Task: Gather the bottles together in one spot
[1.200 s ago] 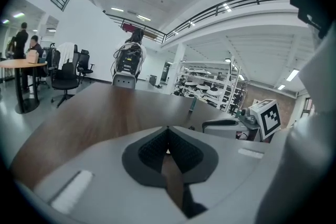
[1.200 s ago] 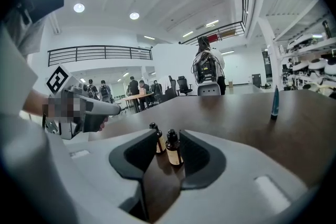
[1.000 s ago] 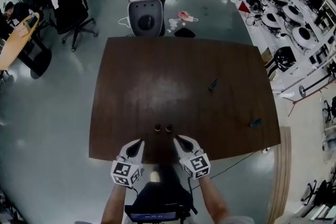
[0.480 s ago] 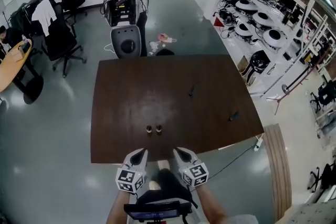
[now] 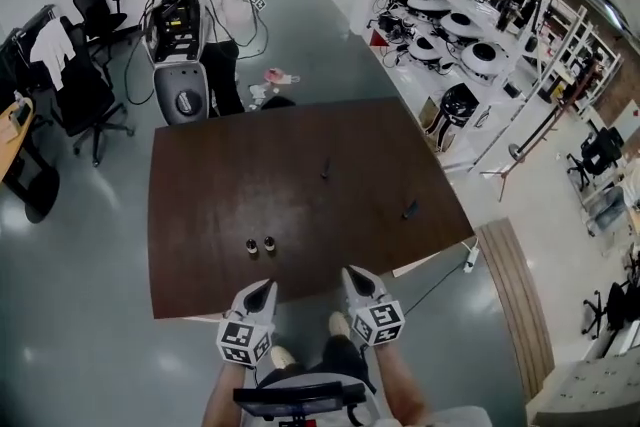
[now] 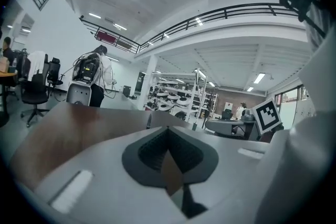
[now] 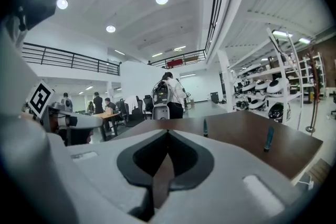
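Two small bottles (image 5: 252, 246) (image 5: 269, 243) stand side by side near the front of the brown table (image 5: 220, 175). A dark bottle (image 5: 325, 169) stands further back, and a bluish bottle (image 5: 410, 210) stands towards the right edge. In the right gripper view both show upright, the dark bottle (image 7: 205, 127) and the bluish bottle (image 7: 269, 138). My left gripper (image 5: 262, 290) and right gripper (image 5: 355, 277) hang just off the table's front edge, above my legs. Each is shut with nothing in it, left gripper (image 6: 168, 128) and right gripper (image 7: 168, 132) alike.
A person in a white top (image 5: 215, 5) stands by a grey machine (image 5: 185, 100) beyond the table's far end. Office chairs (image 5: 75, 95) stand at the left. Racks of white gear (image 5: 450, 25) line the right. A cable (image 5: 445, 280) hangs off the table's right corner.
Both grippers have drawn back from over the table's front edge to a place off it. The view has swung, so the table sits further left. A person has come into view at the far end.
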